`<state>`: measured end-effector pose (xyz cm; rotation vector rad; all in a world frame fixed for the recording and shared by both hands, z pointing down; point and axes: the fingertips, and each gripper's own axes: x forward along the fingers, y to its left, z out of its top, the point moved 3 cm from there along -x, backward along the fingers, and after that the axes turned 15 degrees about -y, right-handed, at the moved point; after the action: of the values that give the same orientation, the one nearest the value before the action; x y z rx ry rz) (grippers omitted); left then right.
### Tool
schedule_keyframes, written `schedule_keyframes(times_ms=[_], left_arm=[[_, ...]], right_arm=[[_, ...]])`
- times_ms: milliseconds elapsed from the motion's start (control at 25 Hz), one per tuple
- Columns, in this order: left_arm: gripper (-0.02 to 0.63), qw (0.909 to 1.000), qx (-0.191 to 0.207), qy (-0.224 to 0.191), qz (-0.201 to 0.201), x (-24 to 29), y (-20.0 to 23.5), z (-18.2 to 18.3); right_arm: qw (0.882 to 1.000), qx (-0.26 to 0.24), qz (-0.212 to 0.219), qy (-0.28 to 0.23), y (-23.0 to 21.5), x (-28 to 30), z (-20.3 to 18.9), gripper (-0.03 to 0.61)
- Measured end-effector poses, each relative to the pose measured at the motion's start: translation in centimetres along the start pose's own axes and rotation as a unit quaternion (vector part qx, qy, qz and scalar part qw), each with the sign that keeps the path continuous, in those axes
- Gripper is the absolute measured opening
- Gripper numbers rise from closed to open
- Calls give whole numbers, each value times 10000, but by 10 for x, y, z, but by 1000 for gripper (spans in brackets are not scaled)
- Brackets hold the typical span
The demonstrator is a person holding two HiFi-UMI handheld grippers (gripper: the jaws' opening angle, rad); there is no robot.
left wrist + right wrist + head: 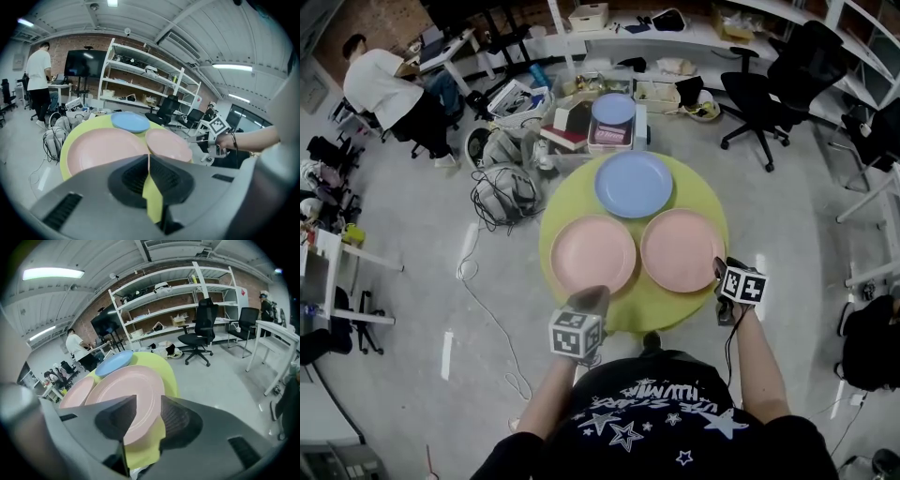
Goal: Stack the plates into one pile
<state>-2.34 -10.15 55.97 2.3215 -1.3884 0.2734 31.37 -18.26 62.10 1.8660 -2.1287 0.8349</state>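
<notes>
A round yellow-green table (pixel 570 202) carries three plates lying apart: a blue plate (pixel 634 184) at the far side, a pink plate (pixel 593 254) near left and a second pink plate (pixel 682 249) near right. My left gripper (pixel 591 298) sits at the table's near edge, just short of the left pink plate (pixel 105 145), with its jaws shut and empty (pixel 149 161). My right gripper (pixel 719 272) is at the near right rim of the right pink plate (pixel 126 390). Its jaws stand open (pixel 149 404), with the plate's near edge showing in the gap, not pressed.
Beyond the table sit boxes and bins (pixel 609 127) and a tangle of cables (pixel 502 192) on the floor. Black office chairs (pixel 769 84) stand at the back right. A person (pixel 389 89) works at a desk far left. White desk legs (pixel 872 206) are on the right.
</notes>
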Motion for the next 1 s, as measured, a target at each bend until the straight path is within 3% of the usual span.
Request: schedule_keyframes(times_ms=[560,800,1000], left_arm=[[20,9988,-192,96,433,32,-5,-1],[20,9981,-258,113,545,33,-6,-2],[20,9976,-302,74,622,28,2,-3]], right_arm=[[9972,219,333,640,-27,43,-18,164],[9961,208,467,713,-27,53,-17,104],[9960,190,312,814,-30,56,-18,49]])
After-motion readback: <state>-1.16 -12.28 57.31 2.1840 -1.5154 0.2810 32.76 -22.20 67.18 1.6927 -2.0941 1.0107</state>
